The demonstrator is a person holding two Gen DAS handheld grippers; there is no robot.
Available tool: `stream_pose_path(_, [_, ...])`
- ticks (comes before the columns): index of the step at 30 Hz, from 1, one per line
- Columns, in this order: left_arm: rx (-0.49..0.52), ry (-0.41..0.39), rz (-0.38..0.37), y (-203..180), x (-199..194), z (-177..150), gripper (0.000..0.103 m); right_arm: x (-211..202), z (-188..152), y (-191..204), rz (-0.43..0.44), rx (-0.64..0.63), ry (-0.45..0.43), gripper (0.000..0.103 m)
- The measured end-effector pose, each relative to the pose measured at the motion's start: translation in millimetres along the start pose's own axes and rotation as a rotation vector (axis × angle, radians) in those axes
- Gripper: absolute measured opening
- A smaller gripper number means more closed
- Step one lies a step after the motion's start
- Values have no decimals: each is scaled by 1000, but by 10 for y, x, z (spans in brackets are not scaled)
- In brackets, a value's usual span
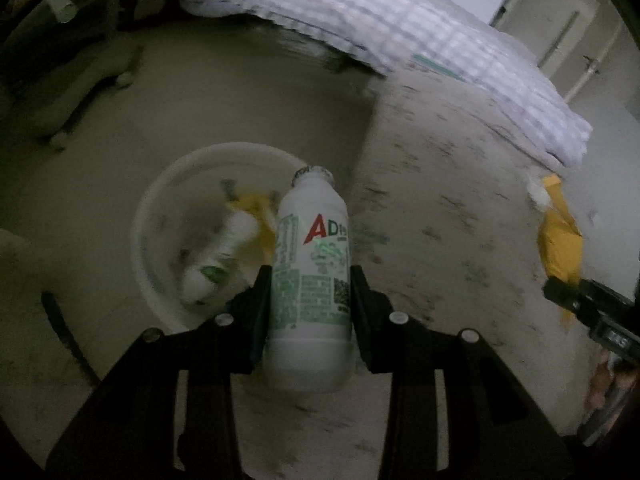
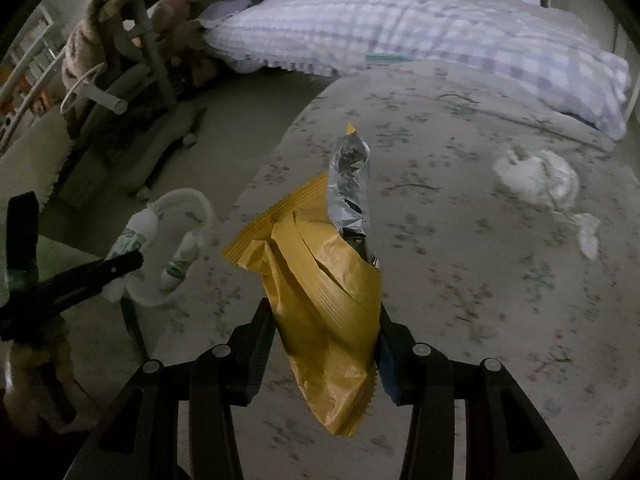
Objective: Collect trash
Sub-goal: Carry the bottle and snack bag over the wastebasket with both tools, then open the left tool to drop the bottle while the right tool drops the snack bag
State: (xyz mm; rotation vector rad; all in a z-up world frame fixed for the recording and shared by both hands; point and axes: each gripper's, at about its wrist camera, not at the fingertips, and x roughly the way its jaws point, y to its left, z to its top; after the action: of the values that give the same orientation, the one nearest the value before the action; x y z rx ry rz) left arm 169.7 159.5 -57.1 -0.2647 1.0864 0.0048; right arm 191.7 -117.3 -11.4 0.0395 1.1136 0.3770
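My left gripper (image 1: 310,276) is shut on a white drink bottle (image 1: 310,280) with green print and red letters, held over the bed's edge beside a white bin (image 1: 160,200) on the floor. The bin holds another white bottle (image 1: 220,256) and a yellow wrapper (image 1: 256,204). My right gripper (image 2: 326,308) is shut on a yellow snack bag (image 2: 320,300) with a silver inside, held above the floral bed sheet (image 2: 460,280). Crumpled white tissues (image 2: 540,178) lie on the sheet to the right. In the right wrist view the left gripper (image 2: 124,260), its bottle (image 2: 134,232) and the bin (image 2: 196,200) show at left.
A plaid quilt (image 2: 400,28) lies folded across the far end of the bed. Plush toys (image 2: 108,24) and a grey rack (image 2: 152,56) stand on the floor at far left. A dark strap (image 1: 64,328) lies on the floor near the bin.
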Motion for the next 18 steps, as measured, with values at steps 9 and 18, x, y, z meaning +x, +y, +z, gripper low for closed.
stream_pose_path(9, [-57, -48, 94, 185, 51, 56, 80, 274, 94, 412, 57, -14, 13, 47])
stream_pose_path(18, [-89, -36, 186, 501, -83, -12, 87, 565, 171, 878, 96, -48, 33, 47])
